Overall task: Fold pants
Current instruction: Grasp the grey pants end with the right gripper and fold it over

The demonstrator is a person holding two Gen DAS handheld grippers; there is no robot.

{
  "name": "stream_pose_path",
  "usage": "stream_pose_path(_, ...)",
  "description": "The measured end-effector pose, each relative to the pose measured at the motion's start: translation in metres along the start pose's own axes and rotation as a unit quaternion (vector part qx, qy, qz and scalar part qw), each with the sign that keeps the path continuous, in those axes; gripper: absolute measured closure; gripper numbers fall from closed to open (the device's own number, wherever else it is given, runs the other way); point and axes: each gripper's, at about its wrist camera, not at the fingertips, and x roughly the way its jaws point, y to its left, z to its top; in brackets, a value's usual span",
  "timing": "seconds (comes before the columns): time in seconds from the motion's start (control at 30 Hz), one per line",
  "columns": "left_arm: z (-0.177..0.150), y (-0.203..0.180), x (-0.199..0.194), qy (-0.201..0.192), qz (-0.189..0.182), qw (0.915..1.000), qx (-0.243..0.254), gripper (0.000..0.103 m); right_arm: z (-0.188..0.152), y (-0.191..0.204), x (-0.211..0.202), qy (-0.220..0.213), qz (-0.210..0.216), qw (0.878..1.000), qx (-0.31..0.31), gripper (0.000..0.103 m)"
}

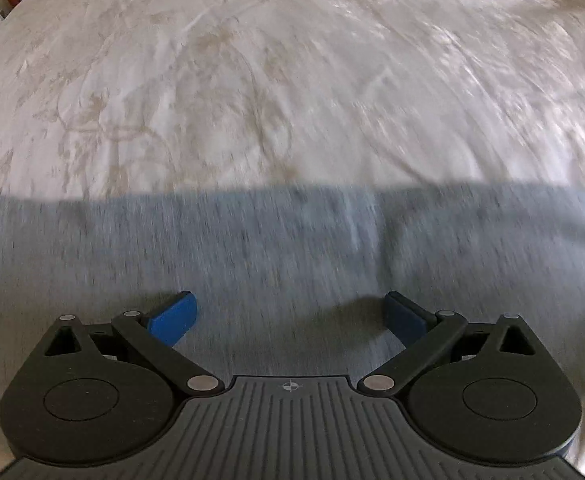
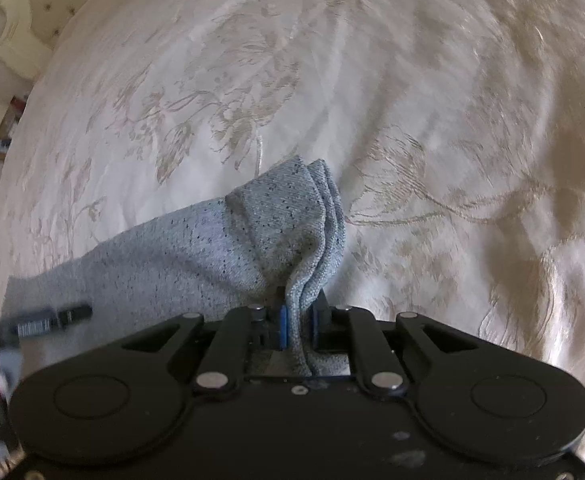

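Two grippers on one garment: grey-blue knit fabric pants (image 1: 292, 248) lie flat across the near part of the cream floral-patterned satin bedspread (image 1: 292, 80), far edge running straight across it.

Left of the bedspread: cluttered shelf or nightstand, too small to read. Left gripper (image 1: 290, 314) hangs over the flat middle of the pants, blue pads wide apart, nothing between them, no cloth contact I can confirm. View is motion-blurred.

Right gripper (image 2: 297, 328) is clamped on a bunched end of the pants (image 2: 196, 256), several layers pinched between the blue pads and standing up off the bedspread in a peak. From there the leg trails down to the left and lies on the bedspread. At the left edge of the right view a dark blurred piece of hardware sits over the pants, probably the left gripper.

Step, my read: right end secured, left side not yet gripped. Next move calls for the left gripper to pinch a matching edge, then both carry it over to make the fold.
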Motion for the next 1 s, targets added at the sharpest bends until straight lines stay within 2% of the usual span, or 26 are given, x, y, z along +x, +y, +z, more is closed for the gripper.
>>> stream_pose_path(0.13,-0.031,-0.005,-0.011,0.014,-0.012,0.9997,0.018,0.002,-0.001,-0.002,-0.005,-0.006,0.004,1.0,0.01,0.091)
stream_pose_path(0.3,-0.054,-0.007,-0.02,0.031,-0.036,0.9981,0.04,0.002,-0.003,0.0,-0.017,-0.02,0.005,1.0,0.024,0.091)
stream_pose_path(0.5,-0.067,0.009,-0.038,0.007,-0.062,0.9971,0.044,0.002,-0.005,0.029,-0.056,-0.071,0.019,0.997,0.015,0.092)
stream_pose_path(0.67,-0.066,0.052,-0.049,-0.016,-0.085,0.996,0.025,0.002,-0.011,0.094,-0.102,-0.122,0.055,0.991,-0.015,0.092)
stream_pose_path(0.8,-0.066,0.1,-0.058,-0.033,-0.097,0.9948,0.004,0.002,-0.027,0.171,-0.127,-0.155,0.098,0.982,-0.037,0.092)
stream_pose_path(0.9,-0.069,0.144,-0.064,-0.041,-0.099,0.994,-0.021,0.002,-0.044,0.236,-0.129,-0.165,0.141,0.975,-0.053,0.092)
stream_pose_path(1.0,-0.077,0.189,-0.067,-0.043,-0.093,0.9936,-0.047,0.002,-0.067,0.296,-0.107,-0.152,0.178,0.97,-0.072,0.092)
